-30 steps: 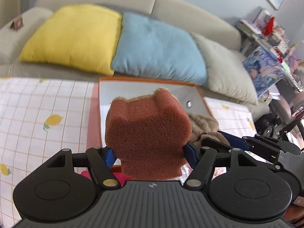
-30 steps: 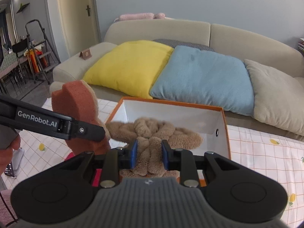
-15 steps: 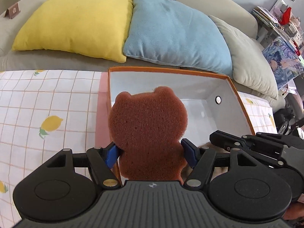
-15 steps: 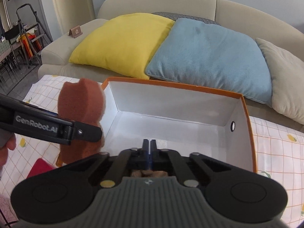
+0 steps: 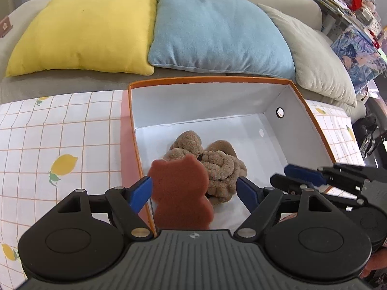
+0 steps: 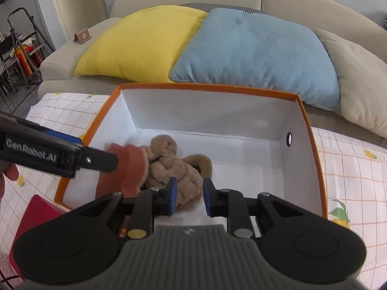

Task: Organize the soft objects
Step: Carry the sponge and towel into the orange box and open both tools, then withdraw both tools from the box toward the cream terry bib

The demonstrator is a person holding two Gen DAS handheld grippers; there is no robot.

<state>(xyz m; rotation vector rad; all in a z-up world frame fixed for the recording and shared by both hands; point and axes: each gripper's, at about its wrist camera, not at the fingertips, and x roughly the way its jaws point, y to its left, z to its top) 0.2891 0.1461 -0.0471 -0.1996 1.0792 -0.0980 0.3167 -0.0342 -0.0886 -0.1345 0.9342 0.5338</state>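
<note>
Both drops into the orange box [image 5: 312, 116] look under way: the left gripper [image 5: 194, 191] is opening around the bear sponge [image 5: 181, 193] (seemingly loose), the right gripper [image 6: 187, 198] opening off the knotted plush [image 6: 176, 169] at the box's near-left, so next both lift clear.

Box [image 5: 212, 80]: orange rim and outer walls, white inside. Sponge [image 5: 181, 193]: reddish-brown. Plush [image 5: 222, 166]: tan. Cloth [image 5: 60, 140]: white with an orange grid and yellow lemons with green leaves. Cushions: yellow [image 5: 92, 24], light blue [image 5: 212, 29], beige [image 5: 314, 53]. Sofa [image 6: 302, 2]: beige. Left gripper [image 5: 194, 191] and right gripper [image 6: 188, 193]: black bodies, blue pads. Flat object [image 6: 36, 215] beside the box: red.
</note>
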